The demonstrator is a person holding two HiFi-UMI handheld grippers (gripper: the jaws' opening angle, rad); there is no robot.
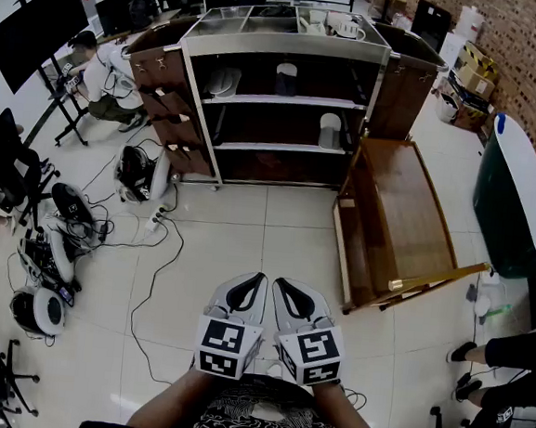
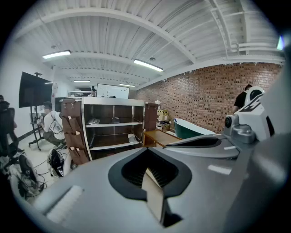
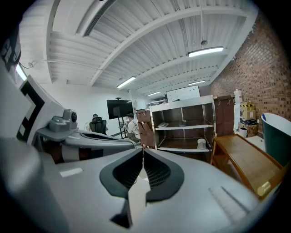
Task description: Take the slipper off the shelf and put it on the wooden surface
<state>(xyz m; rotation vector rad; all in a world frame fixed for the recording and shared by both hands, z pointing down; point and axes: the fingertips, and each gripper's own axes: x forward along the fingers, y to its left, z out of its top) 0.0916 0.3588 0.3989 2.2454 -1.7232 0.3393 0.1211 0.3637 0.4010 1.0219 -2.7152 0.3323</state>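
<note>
**On the middle shelf: a white slipper, with both tongs clenched and empty**

Across the tiled floor, against the far side of the room, stands the open metal shelf unit (image 1: 287, 47), dark inside, with pale shelf boards. Just to its right, touching or nearly touching its corner post, is the low wooden bench (image 1: 393, 219), its top bare. Further right, near a brick wall, sits a dark green bathtub (image 1: 516, 198) with a white rim.

Low in the head view, well short of the shelf unit, the two tongs are held side by side and almost touching. The left tongs (image 1: 260, 277) are clenched, pads pressed together with nothing between them. The right tongs (image 1: 279, 281) are clenched the same way, also empty.

The white slipper (image 1: 329, 130) rests on the middle shelf, at its right end, next to the post by the bench. On the shelf above lie a pale slipper (image 1: 226, 81) at the left and a darker one (image 1: 287, 73) near the middle.
</note>
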